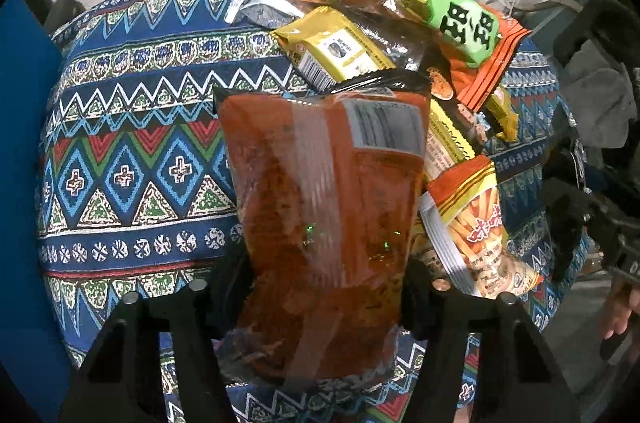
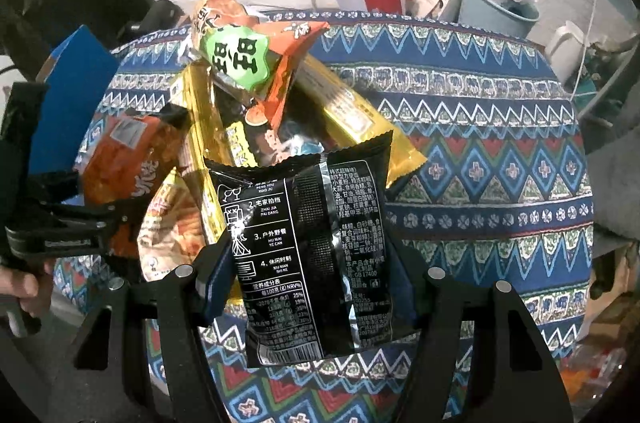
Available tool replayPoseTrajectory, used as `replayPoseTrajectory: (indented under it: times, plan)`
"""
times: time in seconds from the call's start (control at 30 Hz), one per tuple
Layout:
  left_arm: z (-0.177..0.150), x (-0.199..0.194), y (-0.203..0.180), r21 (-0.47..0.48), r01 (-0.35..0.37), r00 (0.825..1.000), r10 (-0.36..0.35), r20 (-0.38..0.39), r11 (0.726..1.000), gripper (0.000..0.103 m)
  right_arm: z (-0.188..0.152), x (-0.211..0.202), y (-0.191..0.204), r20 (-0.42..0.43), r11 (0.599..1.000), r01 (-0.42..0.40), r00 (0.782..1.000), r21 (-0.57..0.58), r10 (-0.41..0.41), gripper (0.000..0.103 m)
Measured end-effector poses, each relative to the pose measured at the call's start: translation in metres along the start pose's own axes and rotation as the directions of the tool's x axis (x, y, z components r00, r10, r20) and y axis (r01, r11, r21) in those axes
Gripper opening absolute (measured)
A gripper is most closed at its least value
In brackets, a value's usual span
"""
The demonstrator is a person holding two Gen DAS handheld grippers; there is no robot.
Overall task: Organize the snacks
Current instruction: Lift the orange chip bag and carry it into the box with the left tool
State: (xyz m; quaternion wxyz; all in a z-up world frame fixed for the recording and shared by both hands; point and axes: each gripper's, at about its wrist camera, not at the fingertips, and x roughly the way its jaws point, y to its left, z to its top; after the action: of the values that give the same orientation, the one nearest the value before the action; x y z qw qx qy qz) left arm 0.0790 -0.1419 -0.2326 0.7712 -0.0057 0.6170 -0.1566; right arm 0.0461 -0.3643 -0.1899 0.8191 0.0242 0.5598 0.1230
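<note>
At the far left edge of the patterned blue woven tablecloth (image 1: 132, 159) stands a flat blue box (image 1: 24, 127), well apart from the snacks. Next rightward, the left gripper (image 1: 320, 287) has its jaws pressed narrow onto the lower half of a translucent red-orange plastic snack bag (image 1: 328, 207), which it holds upright, near the heap's left side. The heap itself, a loose pile of crinkled foil packets (image 1: 384, 35), fills the middle of the table, with an orange-and-green puffed-snack bag (image 2: 244, 59) tilted on top and gold wrappers (image 2: 348, 103) beneath. Right of that, the right gripper (image 2: 316, 283) clamps a glossy black foil packet with white print (image 2: 308, 243), lifted at the near side of the pile. The right half of the cloth lies beyond. This looks like the sorting step, with 2 packets picked out together. The next move probably calls for carrying each to its own spot, possibly red toward the blue box, and opening only once the packet rests flat.
</note>
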Motion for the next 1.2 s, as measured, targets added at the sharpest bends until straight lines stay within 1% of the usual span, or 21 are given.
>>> replayPoseTrajectory:
  times: [0.1, 0.17, 0.3, 0.6, 0.83, 0.93, 1.07, 1.2]
  plan:
    - [-0.003, -0.004, -0.002, 0.035, -0.021, 1.000, 0.021, 0.005, 0.999, 0.051, 0.005, -0.002, -0.001, 0.021, 1.000, 0.003, 1.000, 0.013, -0.003, 0.066]
    - [-0.006, -0.007, -0.001, 0.049, -0.033, 0.999, 0.032, 0.006, 0.998, 0.049, 0.010, -0.004, 0.001, 0.042, 1.000, 0.010, 0.999, 0.018, -0.010, 0.066]
    - [-0.009, -0.017, 0.003, 0.063, -0.054, 0.998, 0.052, 0.023, 0.997, 0.048, 0.019, -0.013, 0.006, 0.093, 0.999, 0.047, 0.995, 0.006, -0.047, 0.066]
    - [-0.013, -0.059, 0.015, 0.069, -0.075, 0.991, 0.067, 0.113, 0.995, 0.047, 0.035, -0.026, 0.023, 0.175, 0.999, 0.047, 0.983, -0.008, -0.045, 0.066]
    - [-0.015, -0.088, 0.021, 0.048, -0.099, 0.979, 0.089, 0.181, 0.994, 0.047, 0.045, -0.040, 0.045, 0.224, 0.999, 0.027, 0.975, -0.035, -0.018, 0.066]
    - [-0.019, -0.101, 0.028, 0.039, -0.104, 0.975, 0.094, 0.199, 0.994, 0.047, 0.049, -0.045, 0.056, 0.247, 0.998, 0.032, 0.969, -0.056, -0.017, 0.066]
    - [-0.015, -0.114, 0.038, 0.007, -0.111, 0.969, 0.107, 0.223, 0.994, 0.047, 0.053, -0.050, 0.068, 0.260, 0.997, 0.022, 0.966, -0.069, -0.003, 0.066]
    - [-0.014, -0.132, 0.050, -0.019, -0.124, 0.955, 0.124, 0.268, 0.992, 0.047, 0.058, -0.054, 0.079, 0.277, 0.996, 0.015, 0.961, -0.084, 0.009, 0.066]
